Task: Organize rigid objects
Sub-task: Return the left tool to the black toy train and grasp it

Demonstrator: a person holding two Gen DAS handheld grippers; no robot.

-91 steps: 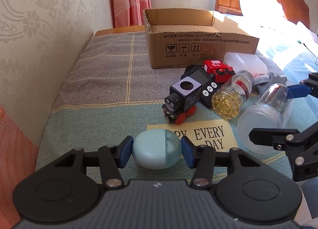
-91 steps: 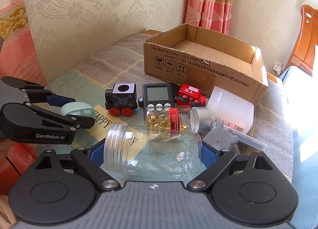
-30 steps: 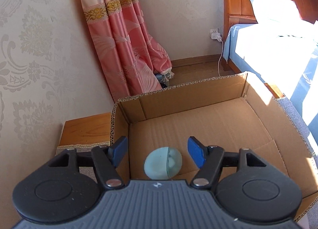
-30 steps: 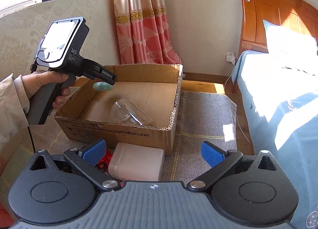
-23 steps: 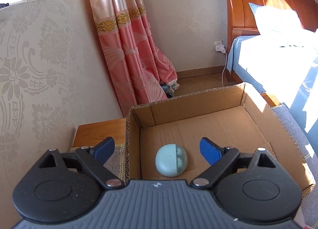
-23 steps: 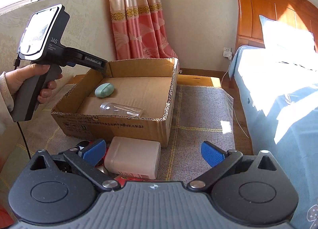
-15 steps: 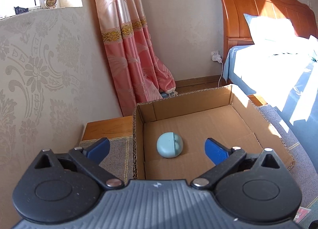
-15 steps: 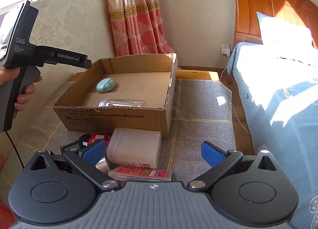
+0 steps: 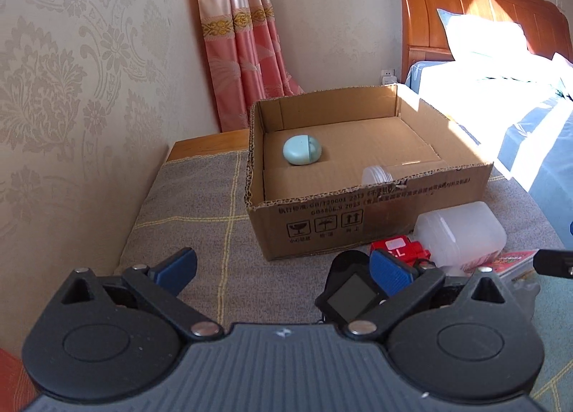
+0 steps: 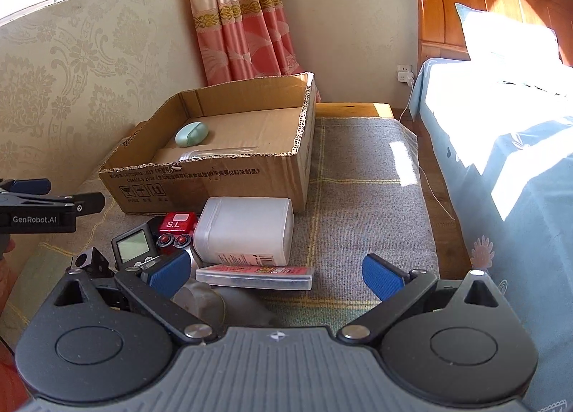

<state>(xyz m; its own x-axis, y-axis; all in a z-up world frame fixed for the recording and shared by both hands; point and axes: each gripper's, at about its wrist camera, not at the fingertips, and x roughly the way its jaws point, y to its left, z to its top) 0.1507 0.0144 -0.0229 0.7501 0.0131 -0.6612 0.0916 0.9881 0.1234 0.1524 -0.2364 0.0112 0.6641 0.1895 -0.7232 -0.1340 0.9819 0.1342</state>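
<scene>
The left gripper stands spread wide with nothing between its pads, pulled back from the cardboard box, which sits ahead of it and a little to its right. Inside the box, toward its far left corner, lies the pale green oval case, and a clear jar lies on its side just behind the near wall. Right under the left gripper's right finger sits a small black timer, with a red toy car just beyond it and a white plastic tub farther right. The right gripper is also spread and empty, hovering over a flat clear card case with the tub just ahead. Judging by this, two things are boxed and the step in hand is reaching for the next pieces; each gripper needs to drop onto a nearby item and close.
</scene>
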